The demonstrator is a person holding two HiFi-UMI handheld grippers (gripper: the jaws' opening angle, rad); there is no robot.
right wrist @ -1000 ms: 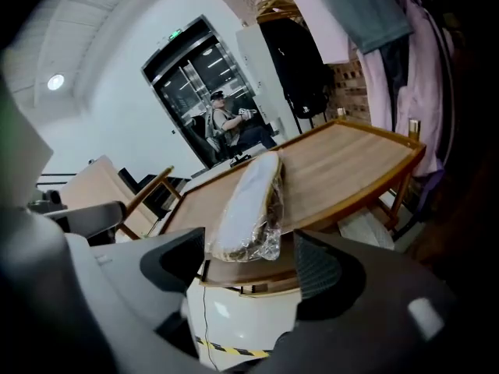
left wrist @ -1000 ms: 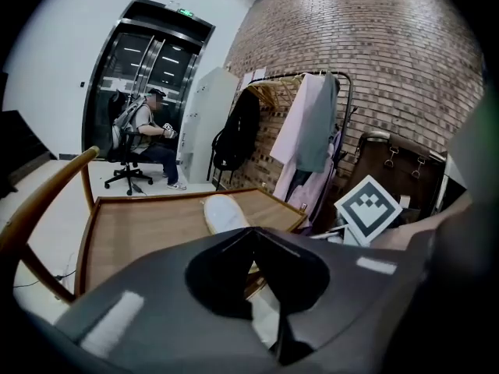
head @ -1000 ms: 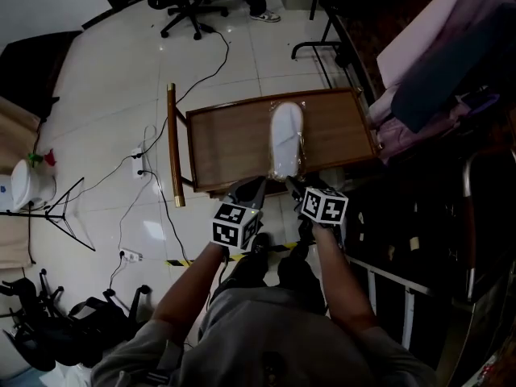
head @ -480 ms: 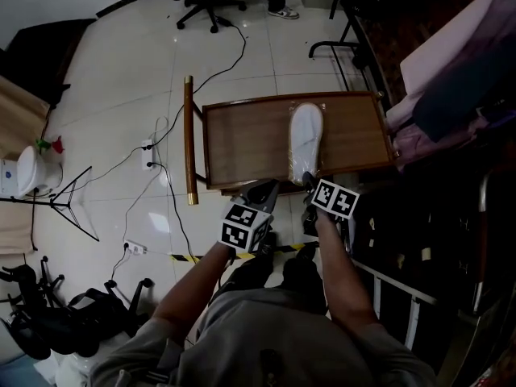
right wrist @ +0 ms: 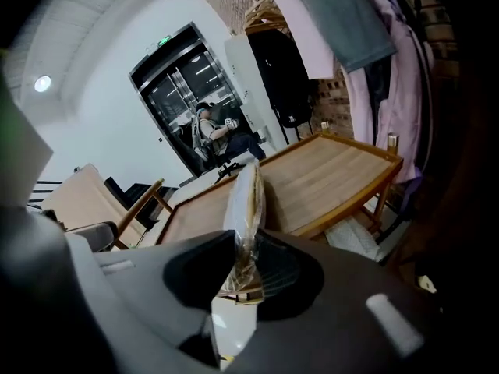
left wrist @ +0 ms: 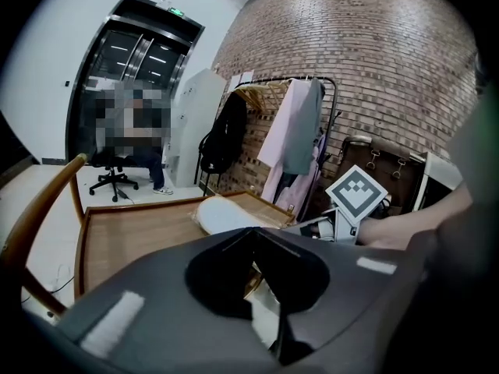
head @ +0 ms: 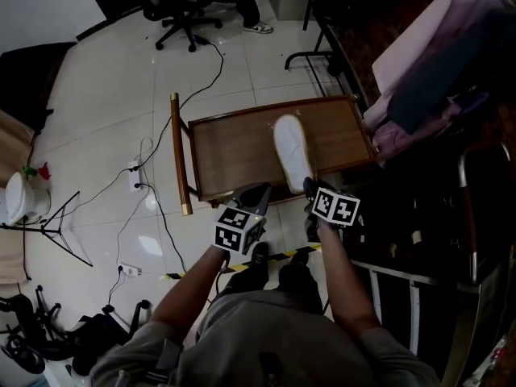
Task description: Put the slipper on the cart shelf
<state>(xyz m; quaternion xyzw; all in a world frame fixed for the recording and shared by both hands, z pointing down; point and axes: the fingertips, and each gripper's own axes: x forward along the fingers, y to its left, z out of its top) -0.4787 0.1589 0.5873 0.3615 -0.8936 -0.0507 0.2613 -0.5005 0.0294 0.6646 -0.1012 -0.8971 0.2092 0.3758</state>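
Observation:
The white slipper [head: 292, 153] in clear plastic wrap lies on the wooden cart shelf [head: 234, 147], heel at the near edge. My right gripper [head: 309, 188] is at that heel. Its jaws are closing, and in the right gripper view the wrapped slipper [right wrist: 245, 197] stands edge-on, pinched between them over the shelf [right wrist: 327, 170]. My left gripper [head: 254, 193] hovers by the shelf's near edge, left of the slipper, its jaws together and holding nothing. In the left gripper view the slipper [left wrist: 226, 215] lies ahead on the shelf [left wrist: 132, 240], with the right gripper's marker cube beside it.
The cart's wooden handle bar [head: 177, 151] runs along its left side. Cables and a power strip [head: 135, 168] lie on the tiled floor. An office chair [head: 181, 10] stands beyond. Hanging clothes [head: 435, 71] and dark racks crowd the right. Striped tape [head: 242, 266] marks the floor by my feet.
My right gripper has come onto the slipper's heel and its jaws have narrowed on it. The slipper now lies slanted, toe swung left. The left gripper has stayed by the shelf edge.

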